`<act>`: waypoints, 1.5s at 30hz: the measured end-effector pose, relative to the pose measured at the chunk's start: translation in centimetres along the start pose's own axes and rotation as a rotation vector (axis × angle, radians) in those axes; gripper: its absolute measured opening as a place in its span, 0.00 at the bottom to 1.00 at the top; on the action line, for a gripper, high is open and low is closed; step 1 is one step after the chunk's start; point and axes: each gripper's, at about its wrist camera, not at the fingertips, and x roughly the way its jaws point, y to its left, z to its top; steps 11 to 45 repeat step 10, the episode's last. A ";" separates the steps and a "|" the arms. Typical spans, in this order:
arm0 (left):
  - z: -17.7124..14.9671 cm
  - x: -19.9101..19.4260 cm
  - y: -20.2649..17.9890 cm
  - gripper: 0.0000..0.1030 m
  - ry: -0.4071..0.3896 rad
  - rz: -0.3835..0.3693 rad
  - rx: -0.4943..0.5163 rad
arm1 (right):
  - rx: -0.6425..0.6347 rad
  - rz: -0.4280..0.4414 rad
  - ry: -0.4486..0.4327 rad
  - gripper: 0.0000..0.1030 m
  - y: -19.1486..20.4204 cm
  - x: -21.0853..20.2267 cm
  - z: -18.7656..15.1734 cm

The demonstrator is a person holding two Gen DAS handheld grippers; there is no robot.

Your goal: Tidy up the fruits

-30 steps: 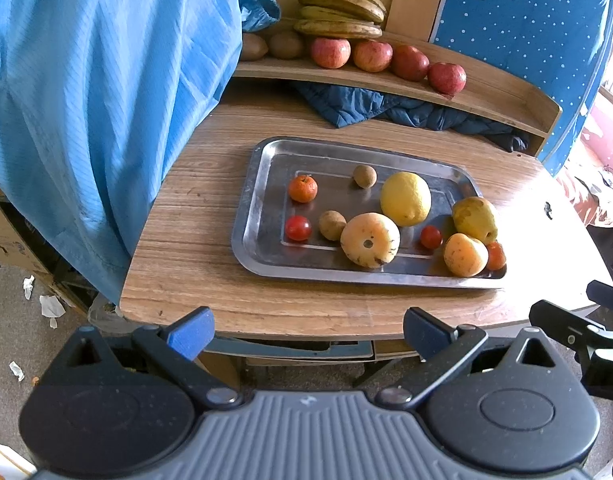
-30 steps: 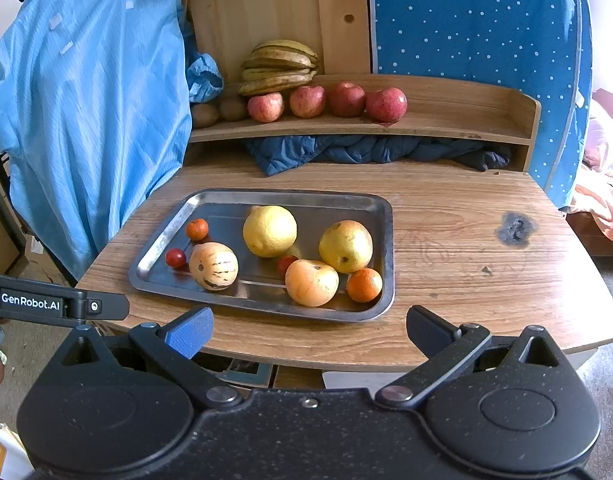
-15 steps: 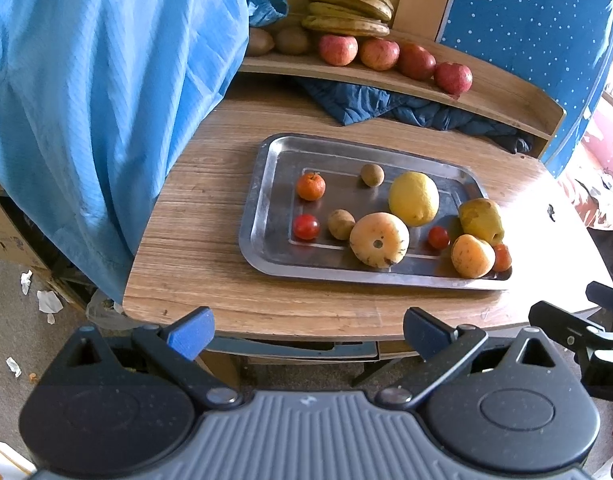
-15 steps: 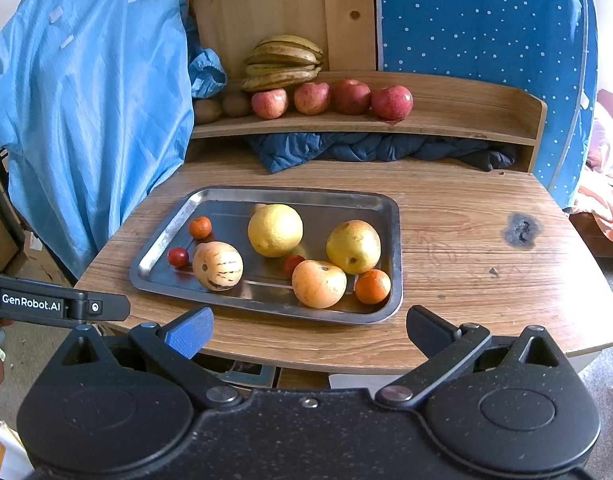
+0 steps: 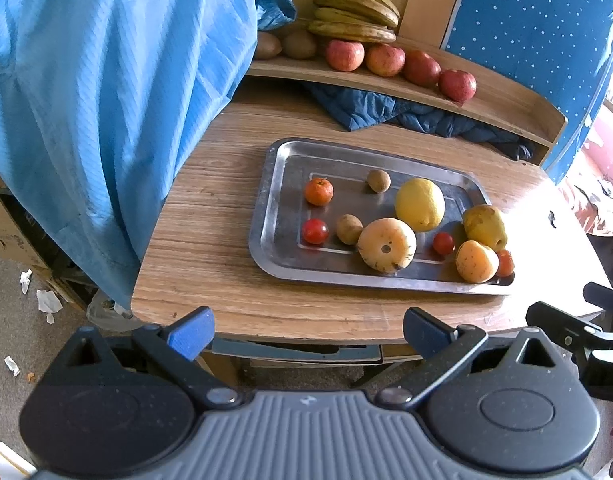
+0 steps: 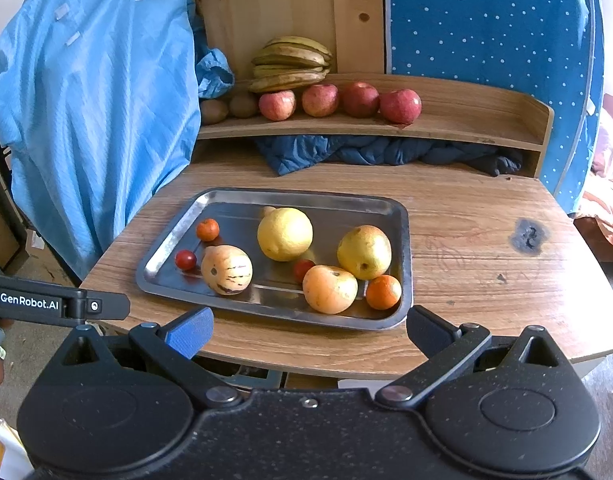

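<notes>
Two claws are hovering at the near edge of the table (image 6: 466, 216), and we are holding both wide, gripping nothing: left claw (image 5: 306, 330) at lower centre of the left wrist view, right claw (image 6: 308, 330) at lower centre of the right wrist view. One metal tray (image 6: 402, 216) is lying mid-frame on the table, carrying the loose fruit. Itemising from the right wrist view: a large lemon (image 6: 284, 233) is sitting at tray centre; a yellow pear (image 6: 364, 252) is resting to its right; a striped melon (image 6: 226, 269) is lying lower left; two small oranges (image 6: 207, 229) and two cherry tomatoes (image 6: 185, 259) are sitting among them. Two kiwis (image 5: 378, 180) are showing in the left wrist view. Four apples (image 6: 320, 100) and one bunch of bananas (image 6: 290, 64) are sitting on the shelf (image 6: 466, 120) at upper centre, well apart from the tray.
</notes>
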 end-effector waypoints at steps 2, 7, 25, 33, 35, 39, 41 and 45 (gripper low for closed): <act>0.0 -0.1 0.0 0.99 -0.001 -0.001 -0.002 | -0.002 0.002 0.000 0.99 0.1 0.0 0.0; -0.1 -0.2 0.0 0.99 -0.005 -0.001 -0.002 | -0.003 0.003 0.001 0.99 0.1 0.0 0.0; -0.2 -0.4 0.0 0.99 -0.008 -0.001 -0.002 | -0.003 0.004 0.000 0.99 0.1 -0.1 0.0; -0.2 -0.4 0.0 0.99 -0.008 -0.001 -0.002 | -0.003 0.004 0.000 0.99 0.1 -0.1 0.0; -0.2 -0.4 0.0 0.99 -0.008 -0.001 -0.002 | -0.003 0.004 0.000 0.99 0.1 -0.1 0.0; -0.2 -0.4 0.0 0.99 -0.008 -0.001 -0.002 | -0.003 0.004 0.000 0.99 0.1 -0.1 0.0; -0.2 -0.4 0.0 0.99 -0.008 -0.001 -0.002 | -0.003 0.004 0.000 0.99 0.1 -0.1 0.0; -0.2 -0.4 0.0 0.99 -0.008 -0.001 -0.002 | -0.003 0.004 0.000 0.99 0.1 -0.1 0.0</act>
